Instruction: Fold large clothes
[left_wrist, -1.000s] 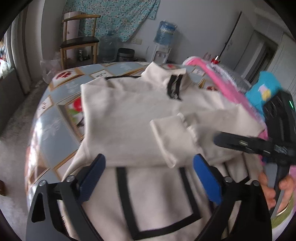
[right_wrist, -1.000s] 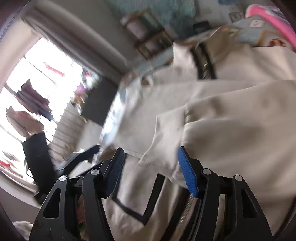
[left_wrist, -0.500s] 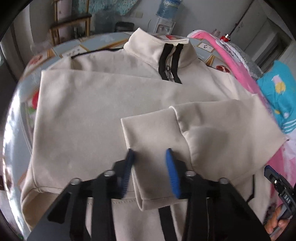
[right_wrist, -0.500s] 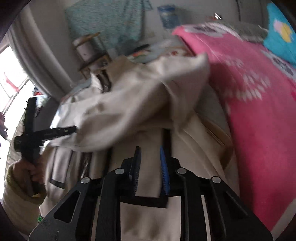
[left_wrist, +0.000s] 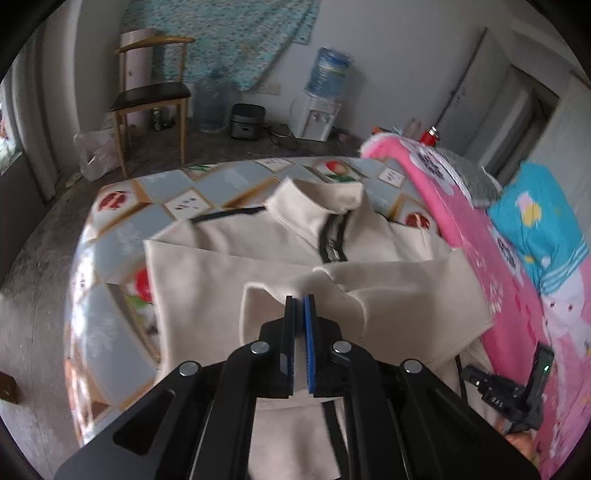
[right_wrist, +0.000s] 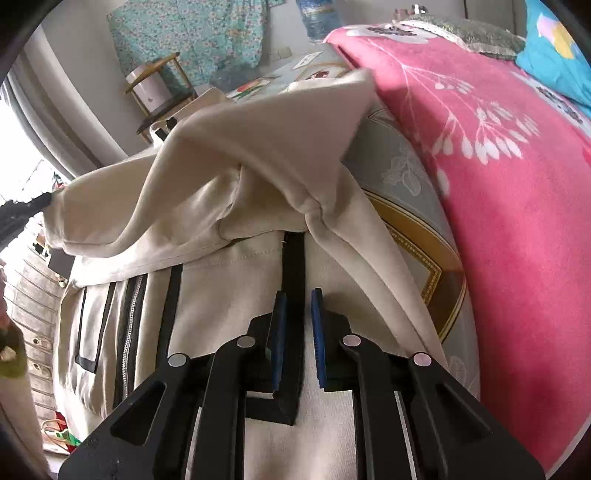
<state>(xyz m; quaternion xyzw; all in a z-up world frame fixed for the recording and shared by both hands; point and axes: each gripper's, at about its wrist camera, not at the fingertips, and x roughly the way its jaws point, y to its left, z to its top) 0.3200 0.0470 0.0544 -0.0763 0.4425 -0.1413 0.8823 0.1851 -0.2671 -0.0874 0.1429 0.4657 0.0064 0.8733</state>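
Left wrist view: cream zip-neck sweatshirt (left_wrist: 229, 280) spread on patterned tablecloth (left_wrist: 110, 251), folded sleeve cuff (left_wrist: 266, 299) pinched in left gripper (left_wrist: 299, 302), just clamped, pitched steeply down. Right gripper (right_wrist: 297, 295) narrowed on hem fabric (right_wrist: 295, 258), black trim between pads. Risk: thin pinch slipping free, sleeve flopping back.

The jacket (left_wrist: 229, 280) is cream with black trim. The blanket (right_wrist: 498, 155) is pink with white sprigs; the tablecloth (left_wrist: 122, 236) is grey-blue with red fruit.
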